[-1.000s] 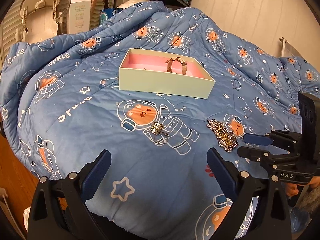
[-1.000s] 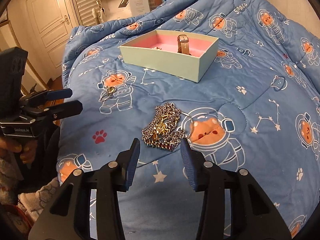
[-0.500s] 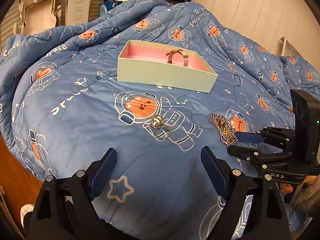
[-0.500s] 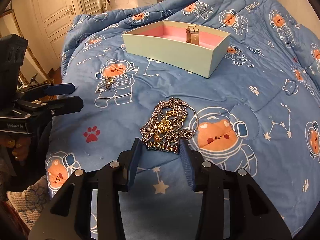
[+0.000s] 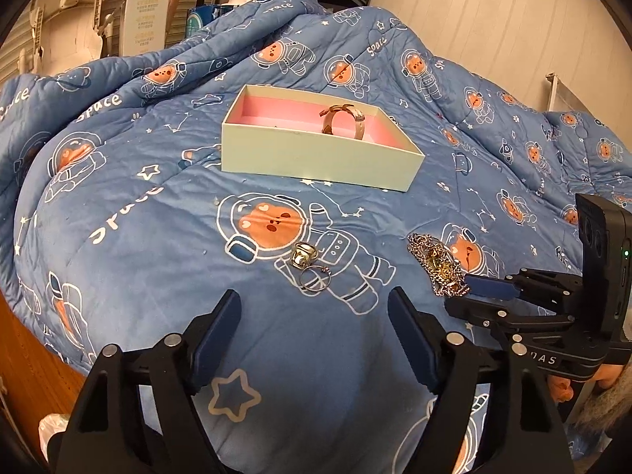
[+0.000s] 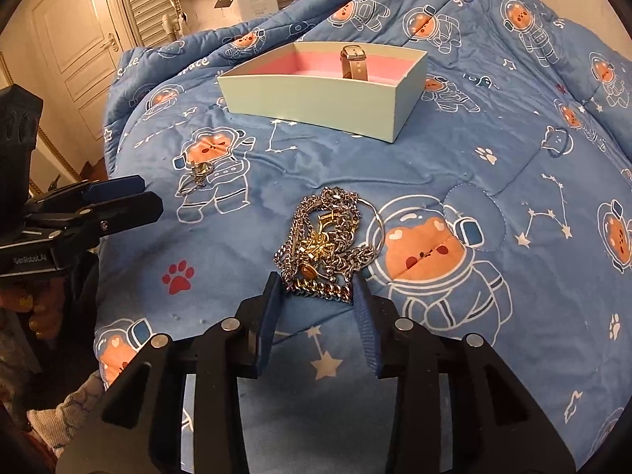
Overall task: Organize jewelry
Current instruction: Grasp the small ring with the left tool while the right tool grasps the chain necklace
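Observation:
A pale green box (image 5: 316, 158) with a pink lining sits on the blue quilt and holds a pink watch (image 5: 343, 118); both also show in the right wrist view, the box (image 6: 316, 94) and the watch (image 6: 353, 61). A pile of silver and gold chains (image 6: 326, 245) lies on the quilt. My right gripper (image 6: 316, 288) is open, with its fingertips on either side of the pile's near edge. Two rings (image 5: 310, 266) lie on the quilt just beyond my left gripper (image 5: 314, 308), which is open and empty. The chains (image 5: 436, 264) and the right gripper (image 5: 474, 296) also show in the left wrist view.
The blue astronaut-bear quilt (image 5: 158, 237) covers a bed. A white carton (image 5: 144, 15) and shelves stand behind it. A white door (image 6: 75, 39) is at the left in the right wrist view. The wooden floor (image 5: 23, 355) shows at lower left.
My right gripper has moved forward until its open fingertips flank the near edge of the chain pile. My left gripper has moved closer to the rings.

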The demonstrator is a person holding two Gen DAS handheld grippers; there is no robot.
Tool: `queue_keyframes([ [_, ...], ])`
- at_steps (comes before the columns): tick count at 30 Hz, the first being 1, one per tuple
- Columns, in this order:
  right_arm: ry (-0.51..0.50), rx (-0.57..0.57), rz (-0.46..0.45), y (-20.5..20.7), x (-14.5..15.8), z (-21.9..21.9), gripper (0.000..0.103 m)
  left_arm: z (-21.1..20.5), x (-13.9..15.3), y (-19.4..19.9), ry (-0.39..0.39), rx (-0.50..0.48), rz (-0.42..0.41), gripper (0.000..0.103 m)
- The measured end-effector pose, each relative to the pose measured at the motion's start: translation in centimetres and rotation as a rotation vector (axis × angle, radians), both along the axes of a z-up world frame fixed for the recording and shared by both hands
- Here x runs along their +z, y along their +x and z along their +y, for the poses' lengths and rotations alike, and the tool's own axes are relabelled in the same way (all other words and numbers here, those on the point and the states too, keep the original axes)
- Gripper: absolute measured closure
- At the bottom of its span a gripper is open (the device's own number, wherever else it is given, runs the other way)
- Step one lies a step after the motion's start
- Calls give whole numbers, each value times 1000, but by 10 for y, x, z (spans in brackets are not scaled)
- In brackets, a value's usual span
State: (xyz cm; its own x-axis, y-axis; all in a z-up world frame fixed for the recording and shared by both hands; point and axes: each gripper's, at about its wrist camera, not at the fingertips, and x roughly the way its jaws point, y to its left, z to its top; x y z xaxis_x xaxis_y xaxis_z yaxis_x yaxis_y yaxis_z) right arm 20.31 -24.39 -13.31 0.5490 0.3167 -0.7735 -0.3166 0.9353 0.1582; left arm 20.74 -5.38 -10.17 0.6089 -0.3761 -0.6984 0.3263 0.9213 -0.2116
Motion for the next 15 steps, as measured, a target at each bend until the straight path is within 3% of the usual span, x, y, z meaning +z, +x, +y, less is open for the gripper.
queue_keyframes([
  [4, 10, -10, 3, -2, 1, -2, 66, -10, -3, 9, 41, -24, 2, 52],
  [9, 18, -14, 4, -3, 1, -4, 66, -18, -12, 21, 75, -14, 27, 59],
  [13, 17, -14, 4, -3, 1, -4, 66, -25, -14, 24, 95, -26, 25, 85],
  [15, 18, -15, 1, -4, 3, -5, 66, -25, -14, 23, 95, -23, 23, 85],
])
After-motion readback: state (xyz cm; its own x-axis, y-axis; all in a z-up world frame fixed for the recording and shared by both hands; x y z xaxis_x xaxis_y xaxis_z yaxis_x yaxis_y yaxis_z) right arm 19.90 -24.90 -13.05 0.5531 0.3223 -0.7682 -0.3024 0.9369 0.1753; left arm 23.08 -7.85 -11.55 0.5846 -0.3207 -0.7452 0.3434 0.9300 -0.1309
